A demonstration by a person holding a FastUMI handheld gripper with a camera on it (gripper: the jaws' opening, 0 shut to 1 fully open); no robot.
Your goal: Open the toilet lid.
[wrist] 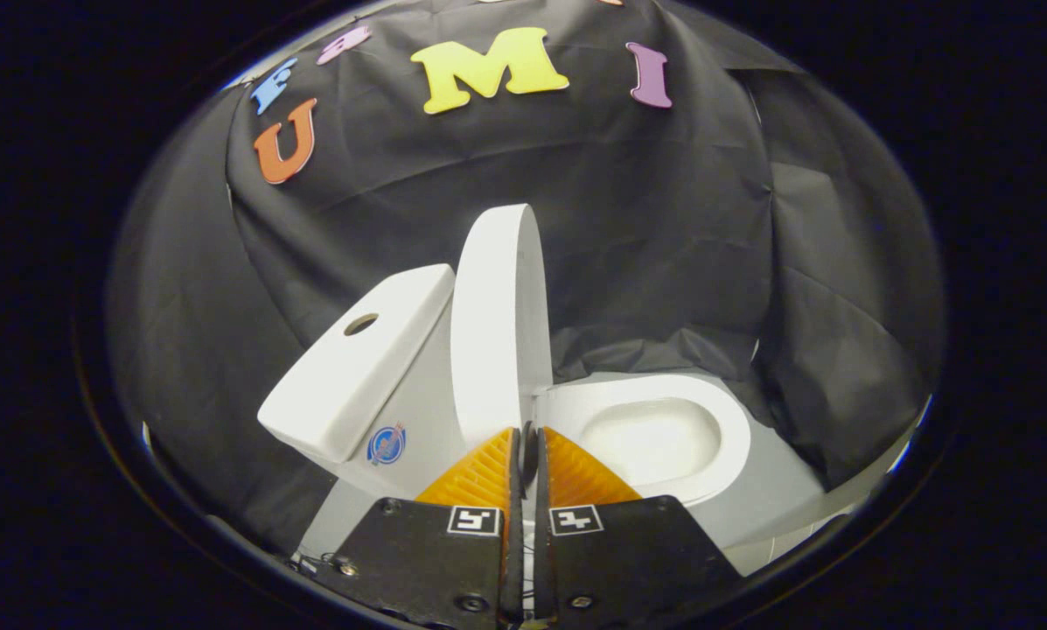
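The white toilet lid (488,332) stands upright, raised off the seat and close in front of the tank (348,376). To its right the seat ring (733,437) and the open bowl (654,437) lie uncovered. My gripper (527,435) is shut, its fingers pressed nearly together with only a thin dark slit between them. The fingertips sit right at the lid's lower edge, near the hinge. I cannot tell whether they touch the lid; nothing white shows between them.
The tank top has a round hole (360,325), and a small round sticker (386,444) marks the tank's side. Black cloth (663,219) hangs close behind and around the toilet. The pale base of the toilet (777,499) spreads to the right of the fingers.
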